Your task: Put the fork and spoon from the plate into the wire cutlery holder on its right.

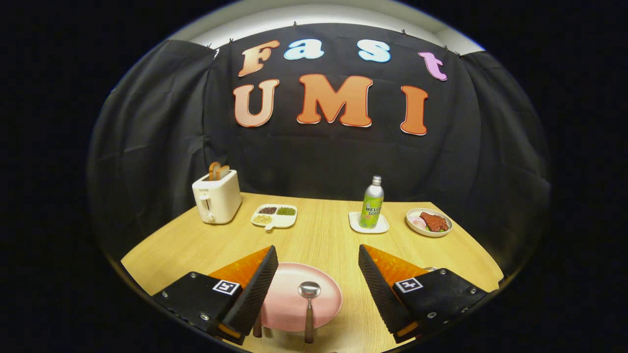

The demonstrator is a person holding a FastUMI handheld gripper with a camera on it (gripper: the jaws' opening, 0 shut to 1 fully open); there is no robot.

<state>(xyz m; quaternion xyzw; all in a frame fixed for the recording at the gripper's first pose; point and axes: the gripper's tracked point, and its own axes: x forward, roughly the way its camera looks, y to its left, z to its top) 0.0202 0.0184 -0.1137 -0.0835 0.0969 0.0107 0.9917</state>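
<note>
Gripper (318, 274): fingers wide apart — holding nothing
Spoon (309, 306): lying on the pink plate (287, 301), between the fingers
Desk (319, 235): wooden

The gripper (318, 250) has its fingers spread wide apart, low in the frame. Each finger's mount carries a square black-and-white coded marker, one on the left mount (226, 287) and one on the right mount (408, 285). Right of centre, the green soda bottle (372, 203) wears a printed label. The toaster (216, 196), at mid-left, bears small print too tiny to read.
</note>
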